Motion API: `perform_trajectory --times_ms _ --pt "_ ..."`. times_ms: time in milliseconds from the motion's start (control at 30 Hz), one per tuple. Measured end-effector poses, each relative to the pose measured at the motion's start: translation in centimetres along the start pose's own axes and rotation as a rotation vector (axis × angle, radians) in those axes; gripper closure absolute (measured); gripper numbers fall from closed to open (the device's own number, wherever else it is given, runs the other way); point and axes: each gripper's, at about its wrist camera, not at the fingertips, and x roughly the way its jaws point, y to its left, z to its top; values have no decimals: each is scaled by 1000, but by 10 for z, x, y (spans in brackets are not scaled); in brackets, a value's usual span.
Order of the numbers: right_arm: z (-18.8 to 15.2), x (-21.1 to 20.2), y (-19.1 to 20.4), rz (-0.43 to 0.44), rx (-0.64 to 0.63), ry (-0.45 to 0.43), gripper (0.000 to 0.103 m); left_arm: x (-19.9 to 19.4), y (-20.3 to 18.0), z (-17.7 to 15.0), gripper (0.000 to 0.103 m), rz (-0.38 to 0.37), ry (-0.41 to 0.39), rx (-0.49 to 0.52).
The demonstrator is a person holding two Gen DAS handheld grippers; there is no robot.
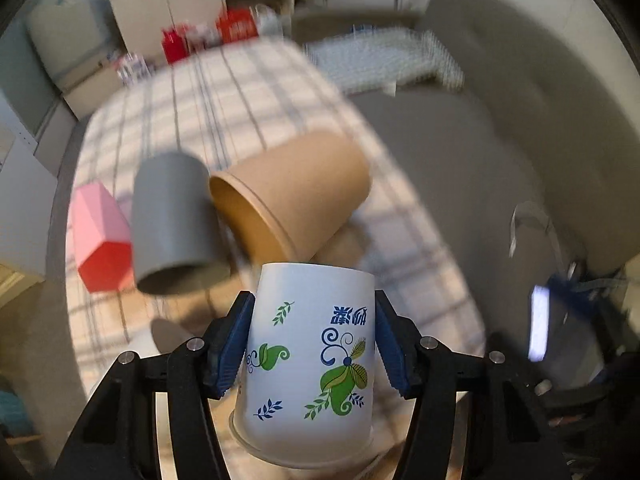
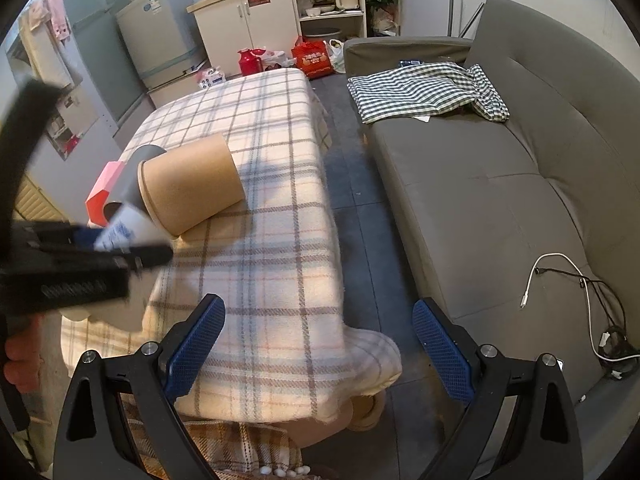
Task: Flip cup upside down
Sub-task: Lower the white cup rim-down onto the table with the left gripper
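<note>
My left gripper [image 1: 312, 340] is shut on a white paper cup [image 1: 310, 364] with green leaves and blue print. The cup is upside down, its rim toward me and its base pointing away, held above the checked tablecloth [image 1: 240, 96]. In the right wrist view the left gripper [image 2: 132, 254] and the white cup [image 2: 128, 232] show blurred at the left. My right gripper [image 2: 318, 330] is open and empty over the table's near right corner.
A brown paper cup [image 1: 292, 200] [image 2: 190, 188], a grey cup [image 1: 172, 220] and a pink faceted cup [image 1: 102, 236] lie on their sides on the table. A grey sofa [image 2: 500, 200] with a checked cloth [image 2: 424, 92] and cables [image 2: 576, 280] stands right of the table.
</note>
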Motion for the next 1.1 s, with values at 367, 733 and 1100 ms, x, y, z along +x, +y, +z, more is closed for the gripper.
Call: perform_trajectory --times_ms 367,733,1100 --pt "-8 12 -7 -31 8 12 7 4 5 -43 44 -87 -353 -79" --pt "-10 7 -1 -55 -3 6 7 -7 12 -79 43 -108 -361 -25" --pt "-19 -29 23 -20 -36 -62 7 -27 25 -107 28 -87 -278 -87"
